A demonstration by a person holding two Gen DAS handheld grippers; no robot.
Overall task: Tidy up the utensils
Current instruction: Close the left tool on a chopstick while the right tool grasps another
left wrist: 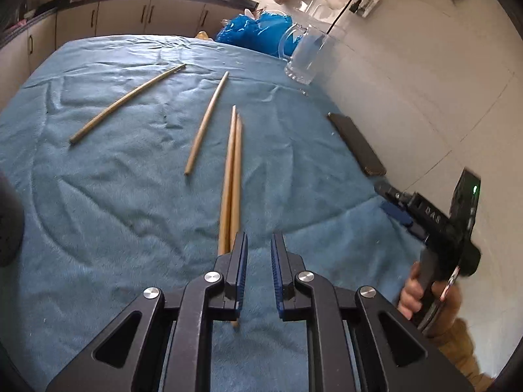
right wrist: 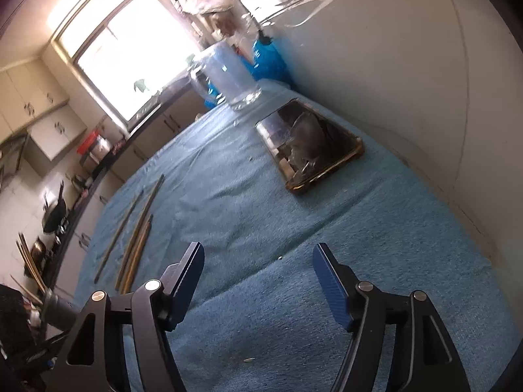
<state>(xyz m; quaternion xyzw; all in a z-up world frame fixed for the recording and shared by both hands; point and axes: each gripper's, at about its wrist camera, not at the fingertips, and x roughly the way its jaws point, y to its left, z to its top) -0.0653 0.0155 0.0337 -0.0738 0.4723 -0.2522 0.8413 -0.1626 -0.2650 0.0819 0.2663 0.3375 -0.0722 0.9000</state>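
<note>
Several wooden chopsticks lie on a blue towel. Two lie side by side, their near ends passing under my left gripper's left finger. One single chopstick lies to their left and another farther left. My left gripper is open and empty, just above the pair's near ends. A glass mug stands at the far right by the wall. My right gripper is open wide and empty over the towel; it also shows at the right edge of the left wrist view. The chopsticks lie to its left and the mug stands far ahead.
A dark phone lies on the towel by the white wall, between the right gripper and the mug. A blue plastic bag sits behind the mug. Kitchen cabinets run beyond the table's far edge.
</note>
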